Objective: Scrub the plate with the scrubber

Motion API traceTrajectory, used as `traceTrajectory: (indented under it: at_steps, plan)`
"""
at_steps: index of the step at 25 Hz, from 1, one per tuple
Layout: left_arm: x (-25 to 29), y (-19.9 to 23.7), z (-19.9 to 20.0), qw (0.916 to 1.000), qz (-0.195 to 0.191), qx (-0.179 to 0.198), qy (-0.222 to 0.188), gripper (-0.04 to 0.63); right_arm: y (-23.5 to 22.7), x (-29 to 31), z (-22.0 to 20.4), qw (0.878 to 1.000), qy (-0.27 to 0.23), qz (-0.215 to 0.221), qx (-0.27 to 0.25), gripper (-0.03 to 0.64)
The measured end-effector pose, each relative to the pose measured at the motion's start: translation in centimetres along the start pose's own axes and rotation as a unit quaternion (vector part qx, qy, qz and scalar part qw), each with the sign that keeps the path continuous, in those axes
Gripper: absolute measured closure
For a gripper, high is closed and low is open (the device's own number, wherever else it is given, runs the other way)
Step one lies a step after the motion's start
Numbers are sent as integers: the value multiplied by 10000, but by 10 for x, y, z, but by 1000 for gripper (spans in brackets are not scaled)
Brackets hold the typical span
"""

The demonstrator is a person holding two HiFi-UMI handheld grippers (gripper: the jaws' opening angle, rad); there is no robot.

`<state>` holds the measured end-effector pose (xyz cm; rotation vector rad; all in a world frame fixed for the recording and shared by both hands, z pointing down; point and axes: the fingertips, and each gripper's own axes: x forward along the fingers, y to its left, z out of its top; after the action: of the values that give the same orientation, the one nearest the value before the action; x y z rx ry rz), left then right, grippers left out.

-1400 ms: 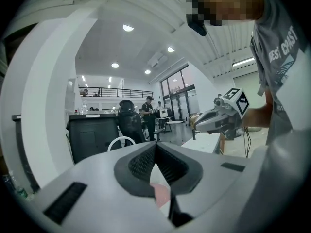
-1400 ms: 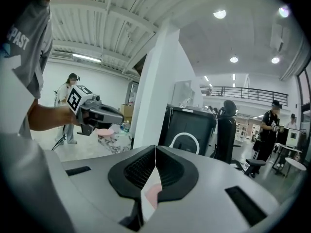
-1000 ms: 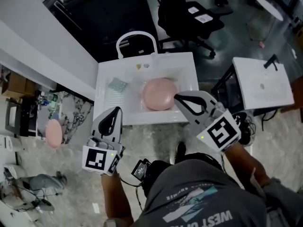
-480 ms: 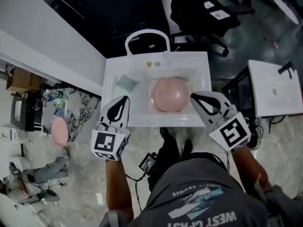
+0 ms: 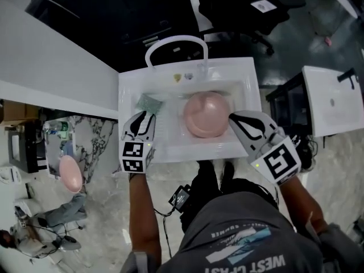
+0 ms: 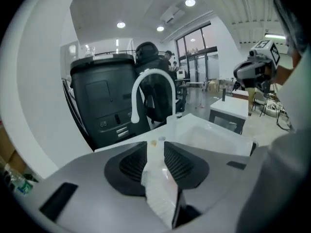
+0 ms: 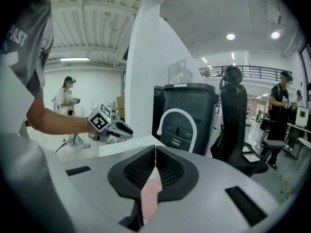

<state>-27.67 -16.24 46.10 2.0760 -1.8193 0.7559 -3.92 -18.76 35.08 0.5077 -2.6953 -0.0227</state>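
Observation:
A pink plate (image 5: 206, 114) lies in the basin of a white sink (image 5: 187, 152). The green scrubber (image 5: 149, 102) rests on the sink's left ledge. My left gripper (image 5: 149, 114) hangs just short of the scrubber; its jaws are opening, a narrow gap shows in the left gripper view (image 6: 156, 147), and nothing is between them. My right gripper (image 5: 230, 117) is at the plate's right edge, shut and empty (image 7: 155, 149); a strip of pink plate (image 7: 149, 195) shows below its jaws.
A white arched faucet (image 5: 175, 41) stands at the sink's far edge, with a black unit behind it. A second white sink (image 5: 330, 101) is at the right. An office chair (image 5: 239, 4) is beyond. A pink dish (image 5: 71, 174) sits low at the left.
My left gripper has moved forward over the sink's front left edge toward the scrubber. My right gripper has stayed by the plate's right edge. The head view has shifted.

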Motion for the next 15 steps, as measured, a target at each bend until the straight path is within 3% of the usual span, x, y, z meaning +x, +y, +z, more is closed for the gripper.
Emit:
traceTrajectory:
  at_steps: [5,10,15]
  plan:
    - [52,18,-60,9969,-53,-8,783,424,-5,17,-22,9995,258,-82,189,586]
    - [98,32,-114,9893,-36,121,1450,422,-15,30,-50,9973,527,-185,480,586]
    - [132,42,-154,9824,-35,226,1855,405,-24,43,-69,9950,727,-251,633,586]
